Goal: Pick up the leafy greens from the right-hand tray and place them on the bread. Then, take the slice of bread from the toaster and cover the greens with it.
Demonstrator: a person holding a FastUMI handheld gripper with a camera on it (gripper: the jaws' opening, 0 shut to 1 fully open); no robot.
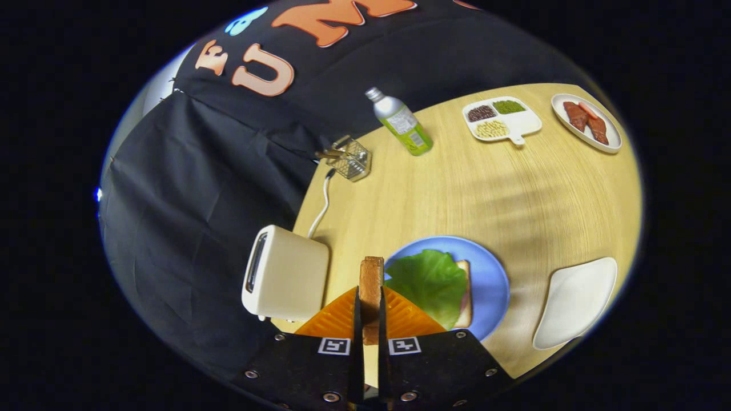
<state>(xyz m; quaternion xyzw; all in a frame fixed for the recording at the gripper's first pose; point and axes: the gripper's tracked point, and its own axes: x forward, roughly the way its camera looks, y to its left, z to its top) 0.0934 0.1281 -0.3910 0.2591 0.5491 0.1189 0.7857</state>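
My gripper (370, 308) is shut on a slice of bread (371, 285), held edge-on between both fingers. It hangs above the wooden table between the cream toaster (285, 279) and the blue plate (491, 274). On the plate lies a leafy green (431, 279) spread over a bread slice (464, 305), whose crust and a bit of pink filling peek out on the far side. The toaster stands just beside my fingers with its slot facing away from the plate.
A white empty tray (577, 302) lies beyond the plate. Far across the table stand a green-labelled bottle (402, 123), a wire holder (351, 160), a divided dish of beans (499, 120) and a plate of meat slices (588, 123). The toaster's cord (322, 205) runs toward the wire holder.
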